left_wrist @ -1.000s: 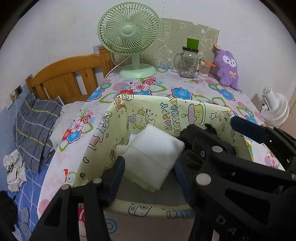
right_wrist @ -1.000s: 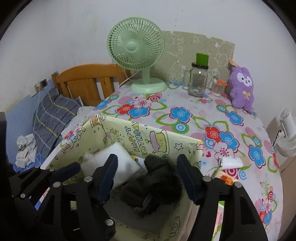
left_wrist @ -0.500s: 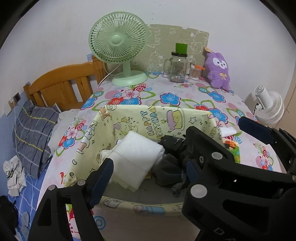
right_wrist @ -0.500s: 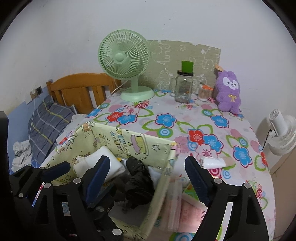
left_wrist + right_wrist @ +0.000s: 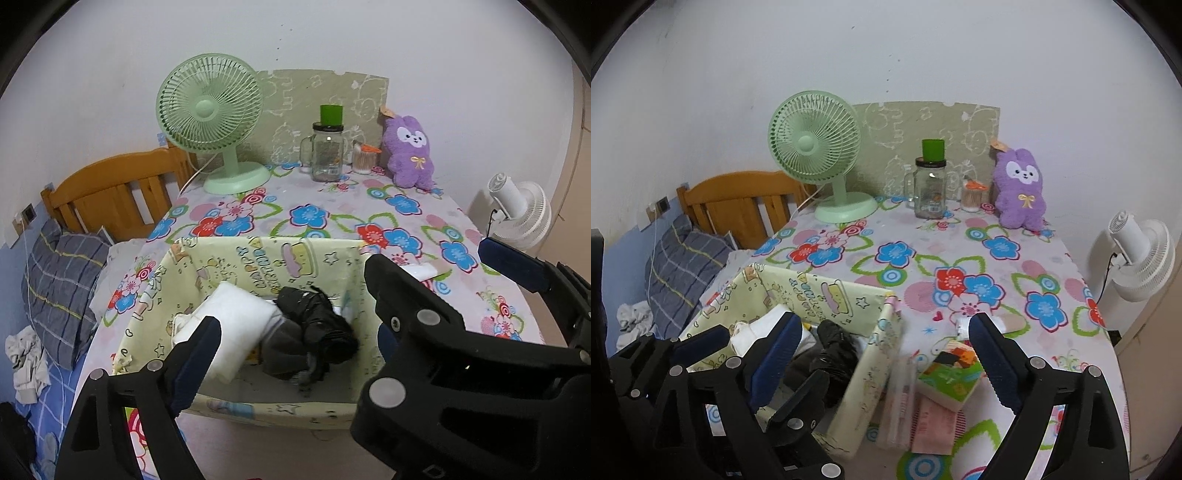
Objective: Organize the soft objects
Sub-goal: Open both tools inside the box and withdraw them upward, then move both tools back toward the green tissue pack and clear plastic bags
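A folded white cloth (image 5: pixel 236 328) and a crumpled black garment (image 5: pixel 314 332) are contained side by side in the yellow fabric box (image 5: pixel 258 258), lower centre; long axes are angled up-left. Left gripper (image 5: pixel 291 336) and right gripper (image 5: pixel 882 354) jaws are spread, still opening, nothing pinched.

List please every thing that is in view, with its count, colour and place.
box: 1, pale yellow, near table edge
white cloth: 1, in box, left
black cloth: 1, in box, right
fan: 1, green, table back
jar: 1, clear, green lid
plush toy: 1, purple, back right
packets: several, right of box
white fan: 1, beside table
pillow: 1, grey, bed
left tool: opening, nothing gripped
right tool: opening, nothing gripped
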A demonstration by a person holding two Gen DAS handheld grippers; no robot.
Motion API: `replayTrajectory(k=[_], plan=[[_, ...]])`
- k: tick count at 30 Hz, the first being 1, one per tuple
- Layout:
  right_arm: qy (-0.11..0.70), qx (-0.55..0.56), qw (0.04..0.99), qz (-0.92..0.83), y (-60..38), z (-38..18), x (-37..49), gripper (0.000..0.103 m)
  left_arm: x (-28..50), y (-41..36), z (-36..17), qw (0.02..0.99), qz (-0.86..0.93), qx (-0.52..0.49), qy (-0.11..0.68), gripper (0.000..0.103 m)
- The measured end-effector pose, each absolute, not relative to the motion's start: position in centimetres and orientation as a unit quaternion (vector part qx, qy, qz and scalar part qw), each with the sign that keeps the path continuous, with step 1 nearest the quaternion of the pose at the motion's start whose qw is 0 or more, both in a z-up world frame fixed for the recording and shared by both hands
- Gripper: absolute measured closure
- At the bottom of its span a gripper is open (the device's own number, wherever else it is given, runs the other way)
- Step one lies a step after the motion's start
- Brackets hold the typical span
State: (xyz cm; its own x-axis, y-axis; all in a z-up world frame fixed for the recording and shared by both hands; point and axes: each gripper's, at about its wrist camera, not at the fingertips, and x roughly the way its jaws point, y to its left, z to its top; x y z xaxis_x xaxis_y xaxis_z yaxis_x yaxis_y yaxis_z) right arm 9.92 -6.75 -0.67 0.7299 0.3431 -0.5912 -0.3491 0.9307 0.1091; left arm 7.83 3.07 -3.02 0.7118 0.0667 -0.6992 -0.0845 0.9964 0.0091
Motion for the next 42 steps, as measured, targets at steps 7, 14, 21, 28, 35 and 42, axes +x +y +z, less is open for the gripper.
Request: replayTrajectory(k=[7, 14, 21, 28, 35, 42], plan=[[0.308, 0.001, 0.934, 0.178, -8.7, 0.0, 9.2, 0.009, 7.4, 1.3, -2.3, 0.929, 0.031, -0.006, 0.370, 0.014], [0.301, 0.013, 0.937, 0.175, -10.8, 0.5, 8.6, 0.008, 6.9, -0.4, -1.8, 0.933, 0.021, -0.003, 0.359, 0.012], [0.282, 0.011, 0.945, 0.166, -12.7, 1.0, 7.6, 0.004, 6.3, -2.1, -1.4, 0.937, 0.011, -0.002, 0.348, 0.009], [0.274, 0.015, 0.948, 0.161, -14.5, 1.1, 6.9, 0.003, 5.8, -3.8, -1.1, 0.940, 0.005, 0.005, 0.342, 0.006], [0.267, 0.005, 0.952, 0.151, -16.1, 0.8, 6.3, 0.001, 5.4, -5.7, -1.6, 0.941, -0.017, 0.009, 0.337, 0.004], [0.268, 0.004, 0.953, 0.145, -17.7, 0.1, 6.0, 0.001, 5.5, -7.0, -2.2, 0.943, -0.017, 0.008, 0.333, 0.004]])
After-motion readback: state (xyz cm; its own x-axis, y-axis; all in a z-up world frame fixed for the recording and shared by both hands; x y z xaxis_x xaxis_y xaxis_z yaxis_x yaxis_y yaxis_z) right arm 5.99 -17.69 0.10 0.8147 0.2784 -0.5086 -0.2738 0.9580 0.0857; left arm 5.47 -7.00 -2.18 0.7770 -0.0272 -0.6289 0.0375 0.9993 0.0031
